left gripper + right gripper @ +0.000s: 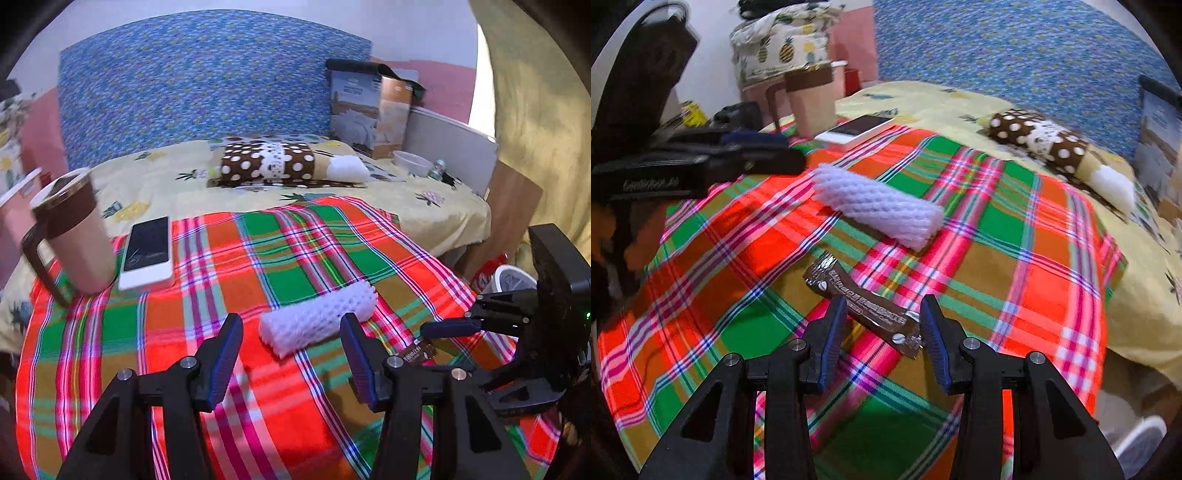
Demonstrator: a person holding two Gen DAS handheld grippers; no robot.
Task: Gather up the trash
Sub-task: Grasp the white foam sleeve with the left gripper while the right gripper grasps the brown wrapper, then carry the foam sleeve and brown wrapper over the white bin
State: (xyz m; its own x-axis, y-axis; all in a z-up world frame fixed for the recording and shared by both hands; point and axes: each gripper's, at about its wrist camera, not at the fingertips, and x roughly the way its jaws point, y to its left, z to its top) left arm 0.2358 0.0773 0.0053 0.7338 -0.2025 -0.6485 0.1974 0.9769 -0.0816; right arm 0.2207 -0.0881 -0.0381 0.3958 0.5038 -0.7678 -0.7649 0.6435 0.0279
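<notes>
Right wrist view: right gripper (882,328) jaws stand apart astride the near end of the brown snack wrapper (862,304), whose long axis runs diagonally away leftward on the plaid cloth (1015,240). Left gripper (291,354) jaws, also apart and empty, face the white foam net (317,317) mid-cloth.

My left wrist camera looks down along my left gripper (291,354), close above the plaid cloth (229,258), facing the blue headboard (207,81). My right wrist camera sits close over my right gripper (882,332), angled leftward. Both share the cloth, white foam sleeve (317,317), mug (74,232) and phone (147,251)
</notes>
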